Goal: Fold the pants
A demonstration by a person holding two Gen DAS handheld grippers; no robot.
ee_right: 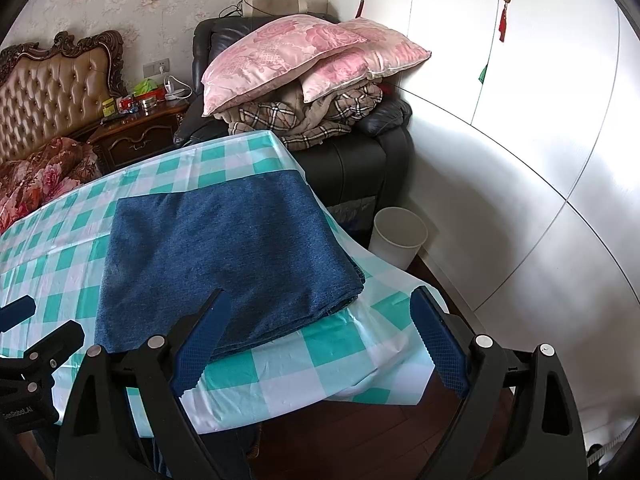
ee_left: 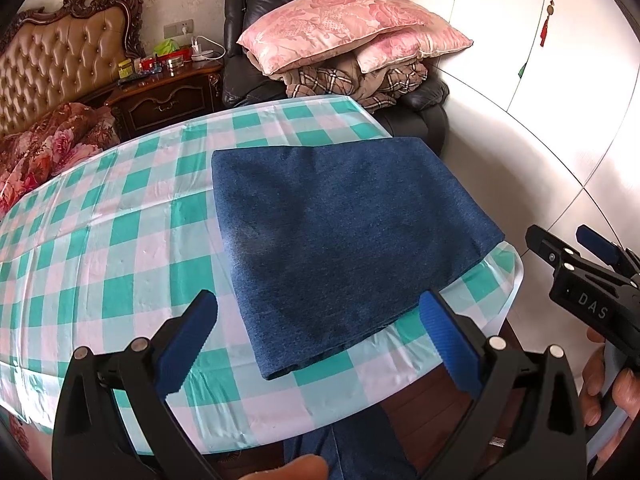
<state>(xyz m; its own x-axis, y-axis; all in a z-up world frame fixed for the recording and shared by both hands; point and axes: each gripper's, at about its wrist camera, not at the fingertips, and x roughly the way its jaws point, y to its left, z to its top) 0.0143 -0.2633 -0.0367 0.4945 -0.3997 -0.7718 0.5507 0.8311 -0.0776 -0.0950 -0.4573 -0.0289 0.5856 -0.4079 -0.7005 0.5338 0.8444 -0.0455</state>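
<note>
The pants (ee_left: 340, 240) are seen folded flat on the checked table (ee_left: 120, 240), near its right edge. Both grippers — left (ee_left: 320, 332), right (ee_right: 320, 332) — are held wide apart, gripping nothing.

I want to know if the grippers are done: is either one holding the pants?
No: the left gripper and right gripper are both open, empty, above the folded pants.
</note>
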